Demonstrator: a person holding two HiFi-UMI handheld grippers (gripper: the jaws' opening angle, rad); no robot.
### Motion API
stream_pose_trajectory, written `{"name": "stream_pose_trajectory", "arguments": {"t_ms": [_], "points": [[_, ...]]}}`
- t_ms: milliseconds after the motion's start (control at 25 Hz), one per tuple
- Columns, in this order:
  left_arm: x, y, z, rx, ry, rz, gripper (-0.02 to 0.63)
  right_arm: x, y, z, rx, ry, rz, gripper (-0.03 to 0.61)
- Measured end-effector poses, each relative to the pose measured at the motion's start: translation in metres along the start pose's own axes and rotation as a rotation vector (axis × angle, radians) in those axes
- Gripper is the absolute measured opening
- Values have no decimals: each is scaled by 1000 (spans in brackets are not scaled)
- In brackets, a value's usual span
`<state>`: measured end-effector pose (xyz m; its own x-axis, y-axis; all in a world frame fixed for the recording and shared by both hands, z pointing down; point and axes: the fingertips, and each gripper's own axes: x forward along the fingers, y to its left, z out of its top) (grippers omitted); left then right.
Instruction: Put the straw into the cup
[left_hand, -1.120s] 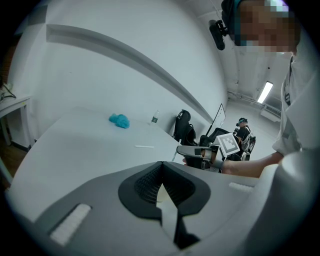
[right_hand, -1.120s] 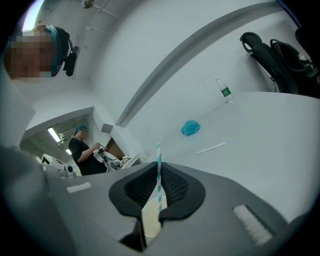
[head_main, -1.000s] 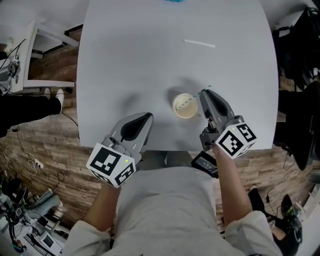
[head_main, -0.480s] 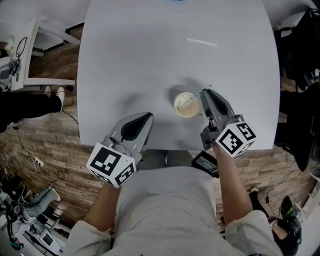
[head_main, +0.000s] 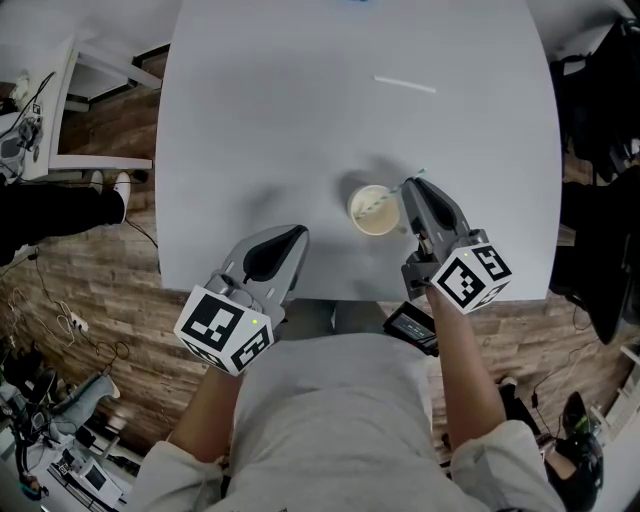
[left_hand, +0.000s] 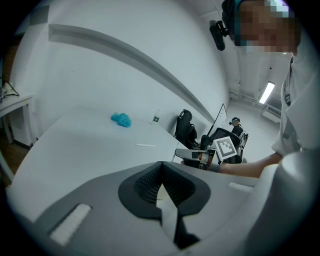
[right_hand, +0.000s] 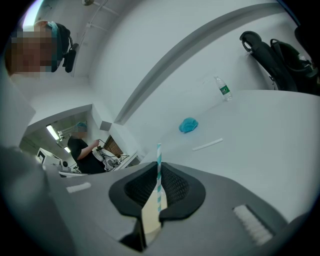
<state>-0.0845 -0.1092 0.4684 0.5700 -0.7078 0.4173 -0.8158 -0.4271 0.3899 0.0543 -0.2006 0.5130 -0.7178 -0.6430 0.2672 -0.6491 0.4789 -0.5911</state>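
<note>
A cream paper cup (head_main: 374, 211) stands on the white table (head_main: 250, 120) near its front edge. A teal-and-white striped straw (head_main: 385, 195) slants from the right gripper's tips down into the cup's mouth. My right gripper (head_main: 407, 184) is just right of the cup, shut on the straw's upper part. In the right gripper view the straw (right_hand: 159, 172) stands upright between the shut jaws, with the cup (right_hand: 149, 216) showing below. My left gripper (head_main: 297, 231) rests at the front edge left of the cup, shut with nothing in it (left_hand: 162, 167).
A white paper wrapper (head_main: 405, 85) lies farther back on the table. A blue crumpled item (right_hand: 188, 125) and a small bottle (right_hand: 224, 89) are at the far side. Black chairs and bags (head_main: 600, 90) stand to the right of the table.
</note>
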Motion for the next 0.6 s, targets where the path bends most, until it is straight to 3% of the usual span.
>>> {"name": "stream_pose_trajectory", "arguments": {"t_ms": [600], "points": [[2, 1, 1, -1, 0, -4, 18, 1, -4, -2, -16, 4, -27, 67]]}}
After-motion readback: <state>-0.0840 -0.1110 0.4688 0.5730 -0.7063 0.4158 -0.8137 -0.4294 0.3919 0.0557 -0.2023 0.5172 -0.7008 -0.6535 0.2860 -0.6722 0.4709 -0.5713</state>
